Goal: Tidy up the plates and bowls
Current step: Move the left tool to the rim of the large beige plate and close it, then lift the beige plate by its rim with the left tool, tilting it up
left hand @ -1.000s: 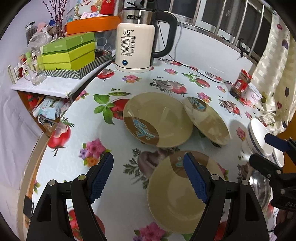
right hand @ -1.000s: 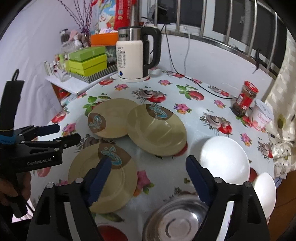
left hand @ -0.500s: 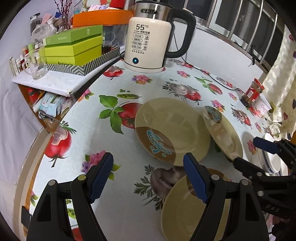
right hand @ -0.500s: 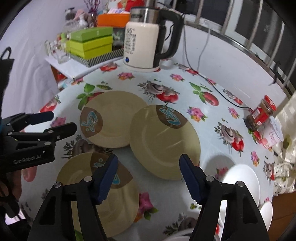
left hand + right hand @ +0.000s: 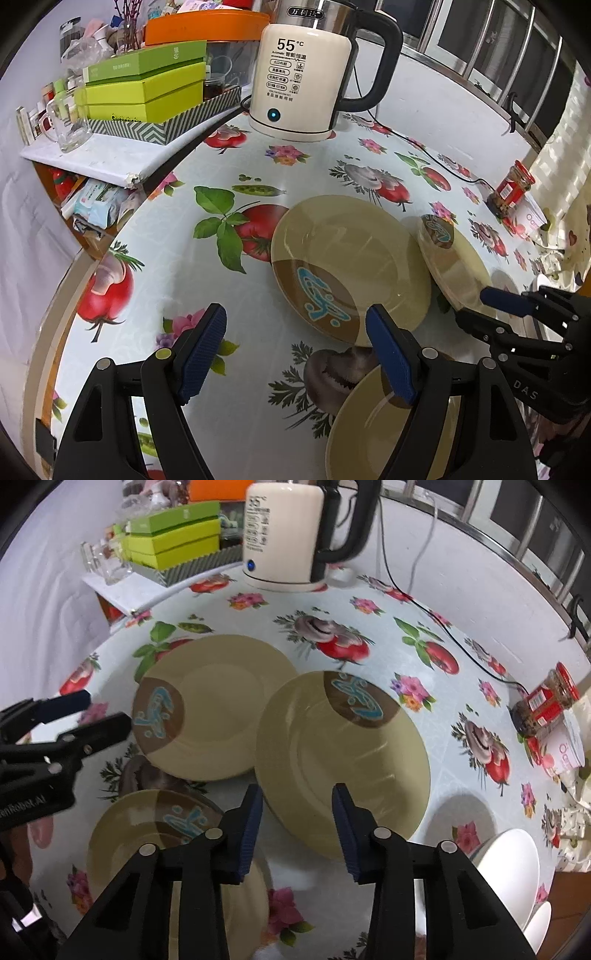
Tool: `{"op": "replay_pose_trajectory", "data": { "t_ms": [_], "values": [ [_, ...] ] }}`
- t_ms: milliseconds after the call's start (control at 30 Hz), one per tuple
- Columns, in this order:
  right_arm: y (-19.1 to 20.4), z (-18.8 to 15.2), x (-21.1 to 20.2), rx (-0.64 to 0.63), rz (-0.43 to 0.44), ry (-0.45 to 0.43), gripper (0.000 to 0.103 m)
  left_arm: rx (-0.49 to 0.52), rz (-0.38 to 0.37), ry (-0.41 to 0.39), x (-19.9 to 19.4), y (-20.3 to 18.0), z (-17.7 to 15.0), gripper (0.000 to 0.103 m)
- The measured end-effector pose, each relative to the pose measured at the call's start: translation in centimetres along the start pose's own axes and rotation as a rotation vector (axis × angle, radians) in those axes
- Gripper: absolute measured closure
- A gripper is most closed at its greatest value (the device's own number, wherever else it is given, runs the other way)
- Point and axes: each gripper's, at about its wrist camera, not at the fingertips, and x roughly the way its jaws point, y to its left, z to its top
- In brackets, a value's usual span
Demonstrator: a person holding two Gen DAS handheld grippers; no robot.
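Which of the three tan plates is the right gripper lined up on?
The rightmost tan plate, propped on its neighbour's rim. Its near edge sits between the right gripper pads, which have just been closing; the other two lie to the left.

Quick headcount: three tan plates, a couple of white bowls stacked at the edge, one kettle, one red-lidded jar, three green boxes, two grippers.

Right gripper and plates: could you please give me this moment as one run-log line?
right gripper: closing, nothing gripped | over near rim of right plate | left gripper: open, empty | three plates unstacked
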Motion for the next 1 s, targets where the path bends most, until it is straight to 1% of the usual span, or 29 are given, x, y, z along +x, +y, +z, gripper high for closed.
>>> {"op": "replay_pose_trajectory", "data": {
  "t_ms": [133, 267, 333, 400, 500, 667, 700, 733, 767, 800, 833, 1000],
  "values": [
    [-0.9, -0.3, 0.3, 0.024, -0.030, 0.014, 0.065, -0.010, -0.002, 0.003, 0.4, 0.2, 0.3, 0.025],
    [-1.3, -0.3, 0.0, 0.033, -0.036, 0.006, 0.065, -0.019, -0.005, 0.001, 0.6, 0.3, 0.4, 0.025],
    [-1.1, -0.2, -0.5, 0.034, -0.004, -0.016, 0.065, -0.028, -0.010, 0.005, 0.9, 0.4, 0.6, 0.025],
    [-0.3, -0.1, -0.9, 0.006, 0.001, -0.031, 0.065, -0.039, -0.015, 0.010, 1.2, 0.6, 0.7, 0.025],
    [0.6, 0.1, -0.7, -0.017, 0.030, -0.022, 0.064, -0.058, -0.024, 0.032, 2.2, 1.0, 0.9, 0.025],
    [1.0, 0.1, -0.4, -0.014, 0.043, -0.013, 0.064, -0.106, -0.032, 0.056, 3.7, 1.8, 1.2, 0.025],
    [1.0, 0.1, -0.4, -0.012, 0.042, -0.014, 0.064, -0.119, -0.034, 0.061, 3.9, 2.0, 1.2, 0.029],
    [0.9, 0.1, -0.4, -0.011, 0.042, -0.016, 0.064, -0.130, -0.035, 0.063, 4.2, 2.2, 1.4, 0.039],
    [0.9, 0.2, -0.4, -0.008, 0.043, -0.019, 0.064, -0.124, -0.027, 0.056, 4.3, 2.1, 1.5, 0.044],
    [0.8, 0.2, -0.5, -0.007, 0.044, -0.021, 0.064, -0.129, -0.038, 0.068, 4.5, 2.1, 1.7, 0.055],
    [0.8, 0.3, -0.5, -0.007, 0.044, -0.023, 0.064, -0.137, -0.056, 0.076, 4.7, 2.2, 1.9, 0.062],
    [0.8, 0.4, -0.7, -0.005, 0.049, -0.034, 0.064, -0.148, -0.094, 0.097, 5.2, 1.8, 2.2, 0.076]
  ]
}}
